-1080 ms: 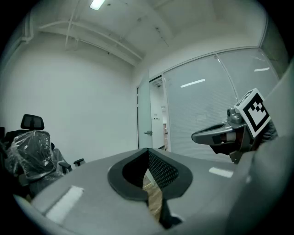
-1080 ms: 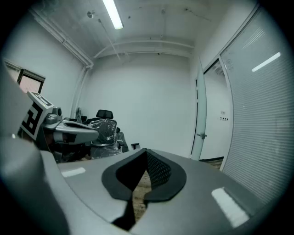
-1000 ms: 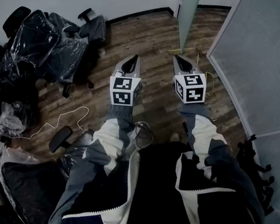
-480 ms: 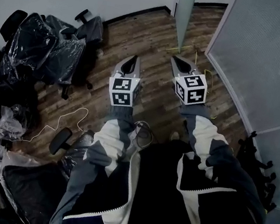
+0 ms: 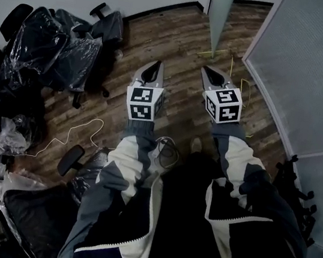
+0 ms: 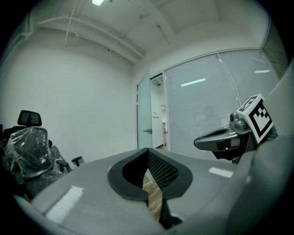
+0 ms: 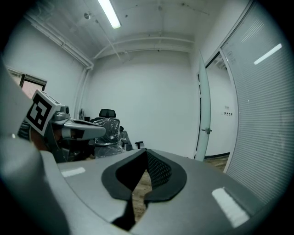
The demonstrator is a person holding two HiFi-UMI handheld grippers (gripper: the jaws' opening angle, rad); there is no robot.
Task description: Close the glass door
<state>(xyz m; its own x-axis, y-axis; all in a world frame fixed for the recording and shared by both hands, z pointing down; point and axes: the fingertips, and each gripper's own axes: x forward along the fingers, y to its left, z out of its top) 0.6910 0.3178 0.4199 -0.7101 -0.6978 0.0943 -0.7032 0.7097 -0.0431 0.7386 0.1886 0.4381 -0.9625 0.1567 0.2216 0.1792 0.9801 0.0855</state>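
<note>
Wood floor (image 5: 163, 40) office, white walls, frosted glass partition (image 5: 317, 65) along the floor's right edge. Almost nothing has changed in the last second: your left gripper (image 5: 152, 72) and right gripper (image 5: 212, 77) sit side by side over the middle of the floor about where they were, the right one a touch lower in head view, and the framing has only drifted a little. The glass door (image 5: 219, 13) is at the floor's far edge, next to the partition's far end. It still stands open, swung into the room edge-on to you, and its handle (image 7: 207, 131) is well apart from both grippers. So the close has not started, and you probably still need to walk up and get a gripper on the door or its handle. Both grippers have their jaws together with nothing between them; each gripper view shows only floor past the pads. No real containers here. The closest thing is the plastic covers over the office chairs (image 5: 53, 47) at the floor's left edge, with loose plastic (image 5: 8, 134) heaped nearby. A white cable (image 5: 81, 134) trails on the floor beside them.
</note>
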